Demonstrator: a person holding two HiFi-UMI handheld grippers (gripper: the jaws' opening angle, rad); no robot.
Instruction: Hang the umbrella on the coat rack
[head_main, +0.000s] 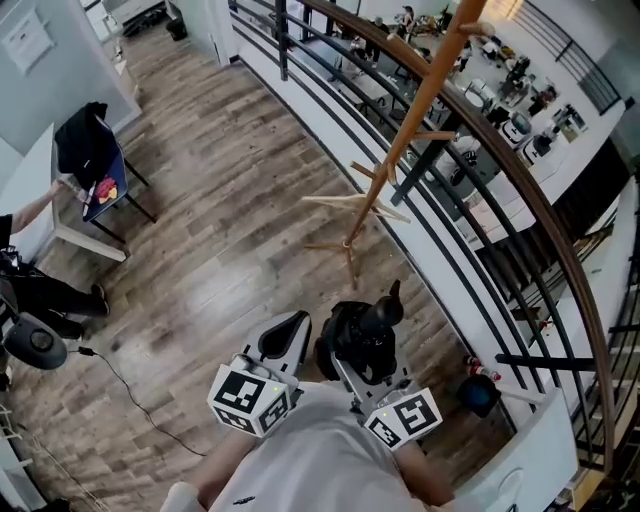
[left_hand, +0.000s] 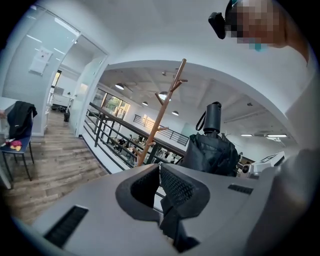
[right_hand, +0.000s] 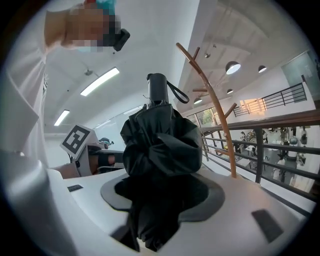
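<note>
Right gripper view: our right gripper (right_hand: 160, 197) has its fingers clenched on the folded umbrella (right_hand: 160, 145), upright, near us; the coat rack (head_main: 405, 140) stands far ahead. The left gripper (left_hand: 160, 175) has its fingers pressed together, empty. We judge the umbrella light and soft; its strap (right_hand: 182, 96) should take a peg.

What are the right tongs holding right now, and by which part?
The folded black umbrella, clamped in the right tongs around its bunched canopy fabric; the handle sticks out beyond them.
</note>
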